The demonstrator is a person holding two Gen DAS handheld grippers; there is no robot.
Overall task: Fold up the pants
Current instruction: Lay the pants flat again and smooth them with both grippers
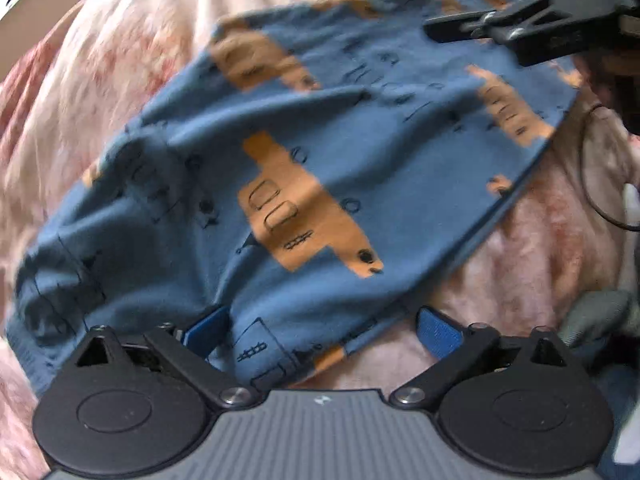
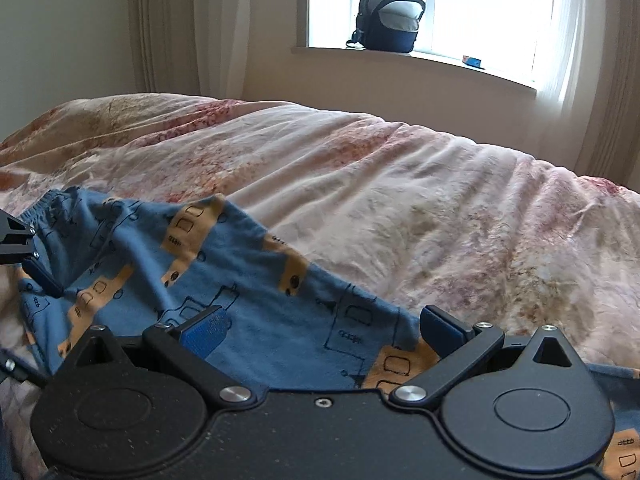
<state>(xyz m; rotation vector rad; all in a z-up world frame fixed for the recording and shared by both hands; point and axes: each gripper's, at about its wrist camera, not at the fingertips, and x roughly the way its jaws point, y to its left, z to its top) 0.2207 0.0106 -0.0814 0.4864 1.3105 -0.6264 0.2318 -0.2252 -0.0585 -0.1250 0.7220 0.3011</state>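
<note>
Blue pants (image 1: 320,152) with orange vehicle prints lie spread on a pink floral bedspread (image 1: 120,60), a little blurred in the left wrist view. My left gripper (image 1: 324,330) is open at their near edge, with the cloth lying between its blue pads and over the left one. At the far right end my right gripper (image 1: 440,2) reaches onto the pants. In the right wrist view the pants (image 2: 248,280) fill the gap of the open right gripper (image 2: 324,326). One of the left gripper's fingers (image 2: 42,278) shows at the waistband end.
The bedspread (image 2: 400,184) stretches wide beyond the pants. A dark backpack (image 2: 390,14) and a small blue box (image 2: 474,60) sit on the windowsill behind the bed. A thin black cable (image 1: 592,184) and a grey cloth (image 1: 600,312) lie at the right.
</note>
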